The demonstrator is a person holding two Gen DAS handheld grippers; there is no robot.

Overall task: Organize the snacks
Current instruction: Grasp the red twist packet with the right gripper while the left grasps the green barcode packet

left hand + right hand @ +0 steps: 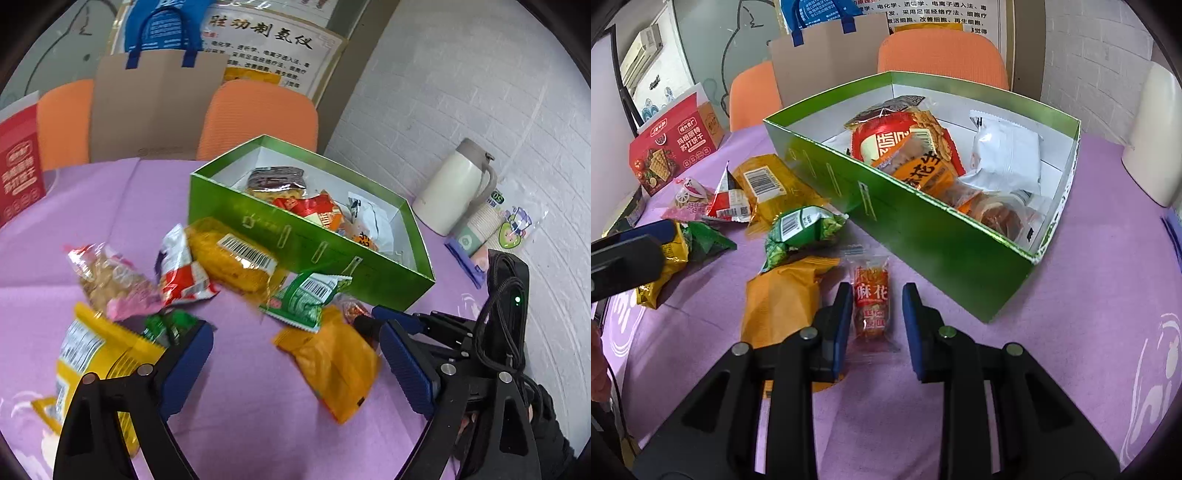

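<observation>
Right under our right gripper lies the red twisted-dough snack pkt, flat on the purple tablecloth. Blue pads sit either side of it w/ gaps showing, so the tongs are spread, not pinching yet. We take the green box as our landmark: the pkt sits just in front of its near long wall, close to the near corner.

Left of the pkt and touching our left pad is an orange pouch. Beyond that, a green-white barcoded pkt lies just in front of the box wall. Further left by the box's left end: a yellow barcoded bag, a red-white pkt, a pink clear bag, a dark green pkt.

Inside the box: a red biscuit pack, an orange pkt, a white pouch, a clear-wrapped pastry.

Our left gripper hovers wide open over the cloth, well in front of the box, holding nothing; a yellow bag lies by its left finger.

Behind the box's left end: a red cracker carton, orange chairs. Right of the box: a cream thermos jug, a sleeve of paper cups.
</observation>
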